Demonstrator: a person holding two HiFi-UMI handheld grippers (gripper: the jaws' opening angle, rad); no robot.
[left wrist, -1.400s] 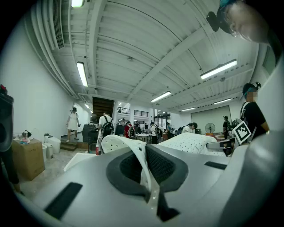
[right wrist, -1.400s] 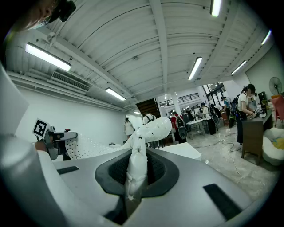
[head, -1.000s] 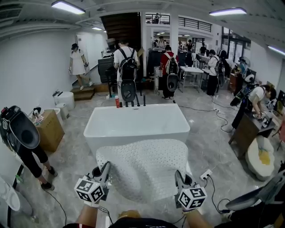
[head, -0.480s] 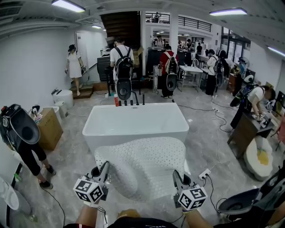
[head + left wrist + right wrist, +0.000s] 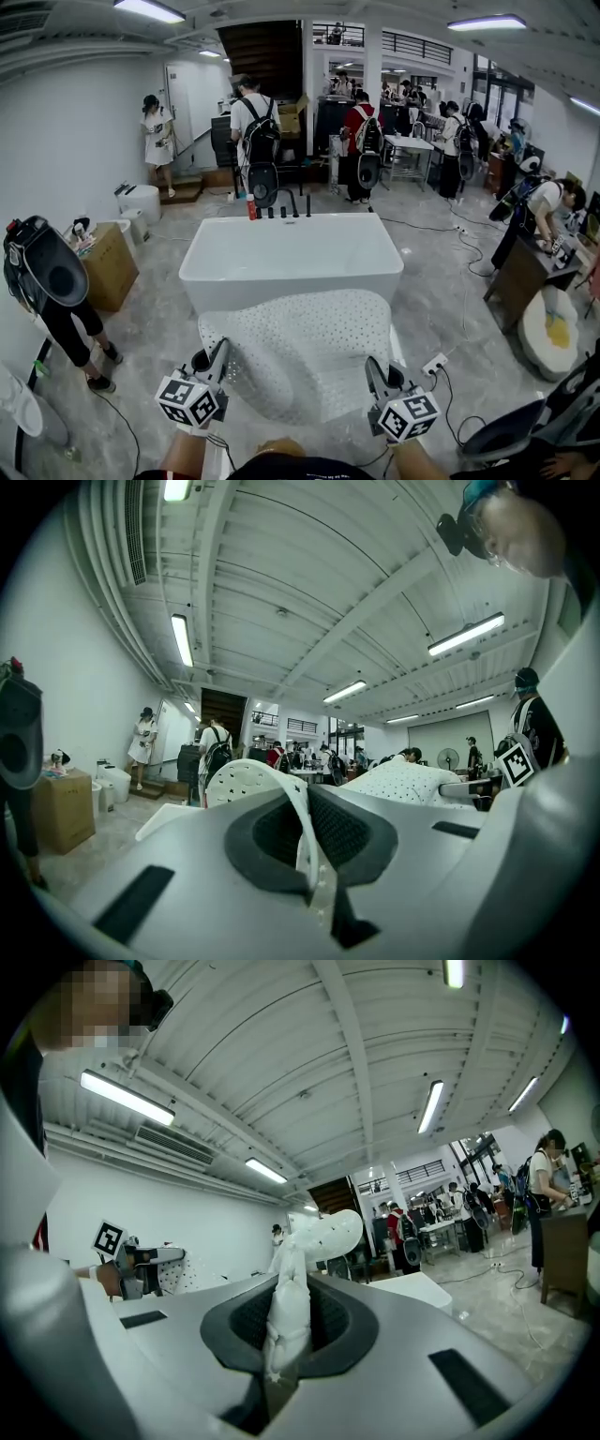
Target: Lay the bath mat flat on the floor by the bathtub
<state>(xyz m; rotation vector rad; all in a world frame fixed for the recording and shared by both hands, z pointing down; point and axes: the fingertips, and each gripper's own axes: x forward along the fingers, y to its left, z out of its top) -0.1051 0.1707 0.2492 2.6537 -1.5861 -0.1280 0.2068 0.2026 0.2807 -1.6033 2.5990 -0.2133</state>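
the left tool (image 5: pixel 306 850) has its jaws narrowed onto a thin edge of the white perforated bath mat (image 5: pixel 300 352), which stands up between the pads. the right tool (image 5: pixel 285 1333) is likewise pinched on a bunched fold of the same mat. in the head view the two tools hold the mat's near corners, left and right, with the sheet spread between them, humped in the middle and lifted off the grey floor (image 5: pixel 441 291). the mat's far edge reaches toward the near wall of the white bathtub (image 5: pixel 291 258); whether it touches there cannot be told. a red bottle (image 5: pixel 250 208) stands at the tub's far rim.
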